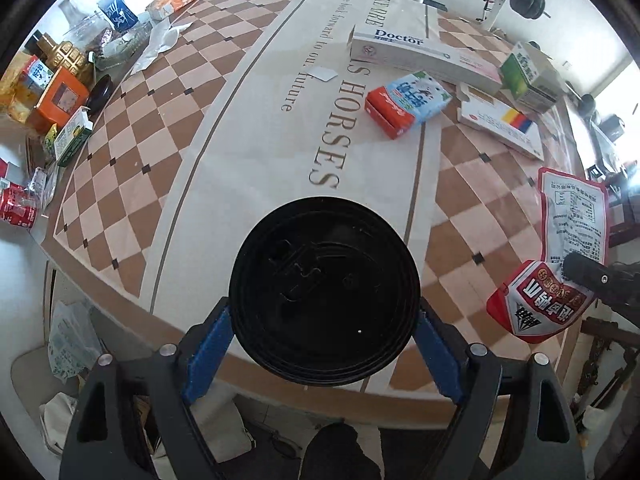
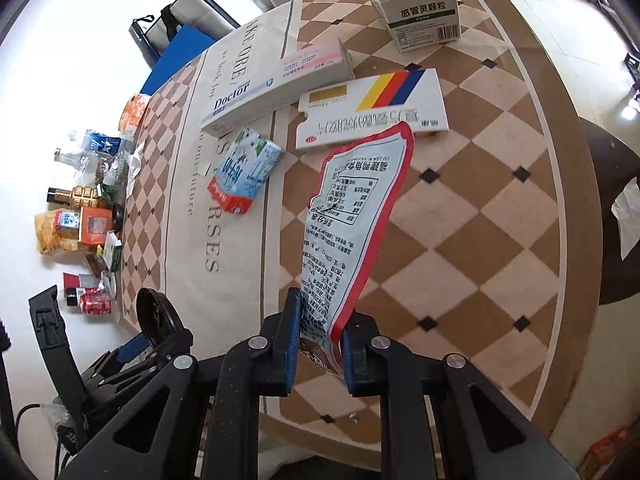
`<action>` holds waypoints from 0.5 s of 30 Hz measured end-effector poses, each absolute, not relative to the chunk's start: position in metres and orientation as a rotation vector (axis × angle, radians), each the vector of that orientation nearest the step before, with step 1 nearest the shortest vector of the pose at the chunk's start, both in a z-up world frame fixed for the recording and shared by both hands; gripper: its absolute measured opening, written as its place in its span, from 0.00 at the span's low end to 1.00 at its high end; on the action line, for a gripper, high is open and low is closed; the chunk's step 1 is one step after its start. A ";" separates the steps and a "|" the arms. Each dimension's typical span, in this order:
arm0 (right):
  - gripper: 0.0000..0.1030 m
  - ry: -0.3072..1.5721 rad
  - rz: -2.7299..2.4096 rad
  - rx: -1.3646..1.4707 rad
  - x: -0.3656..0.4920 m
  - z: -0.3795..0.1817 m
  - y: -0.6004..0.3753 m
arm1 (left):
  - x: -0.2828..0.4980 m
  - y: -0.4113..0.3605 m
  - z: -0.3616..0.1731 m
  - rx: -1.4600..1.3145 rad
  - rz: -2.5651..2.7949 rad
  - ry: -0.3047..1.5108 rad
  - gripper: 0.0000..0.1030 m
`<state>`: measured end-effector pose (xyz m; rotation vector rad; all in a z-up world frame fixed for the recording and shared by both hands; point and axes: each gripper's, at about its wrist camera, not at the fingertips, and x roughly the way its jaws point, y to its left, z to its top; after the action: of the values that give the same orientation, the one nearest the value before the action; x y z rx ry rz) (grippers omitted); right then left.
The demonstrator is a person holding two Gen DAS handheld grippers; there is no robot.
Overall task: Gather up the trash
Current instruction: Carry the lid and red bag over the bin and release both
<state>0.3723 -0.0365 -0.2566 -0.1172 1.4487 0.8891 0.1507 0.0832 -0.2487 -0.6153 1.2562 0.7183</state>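
Observation:
My left gripper [image 1: 324, 332] is shut on a round black plastic lid [image 1: 324, 292], its blue pads against both sides of the rim, held above the near edge of the checkered table [image 1: 132, 132]. The lid also shows edge-on in the right wrist view [image 2: 158, 314]. My right gripper [image 2: 320, 344] is shut on a red and white snack wrapper [image 2: 352, 216] that stands up from the pads above the table. That wrapper also shows at the right of the left wrist view [image 1: 560, 248].
On the table lie a long white Doctor box [image 1: 424, 54], a red and blue carton [image 1: 404, 102], a white box with coloured stripes [image 2: 372, 106] and an open green and white box [image 2: 420, 12]. Bottles, packets and cans crowd the far left edge [image 1: 60, 84]. Bags lie on the floor [image 1: 72, 340].

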 end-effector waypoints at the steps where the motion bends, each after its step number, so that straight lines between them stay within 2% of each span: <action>1: 0.18 1.441 0.892 -0.121 0.358 -0.253 -0.048 | 0.142 0.082 -0.247 -0.615 0.708 1.248 0.83; 8: 0.18 1.468 0.925 -0.147 0.252 -0.253 -0.123 | 0.058 0.038 -0.254 -0.662 0.657 1.245 0.83; 15: 0.18 1.617 0.938 -0.217 0.153 -0.315 -0.181 | -0.007 0.002 -0.311 -0.758 0.624 1.337 0.83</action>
<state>0.1530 -0.1813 -0.3152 -0.2171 1.6170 0.9378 -0.0068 0.0016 -0.3113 -0.7579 1.3374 0.6244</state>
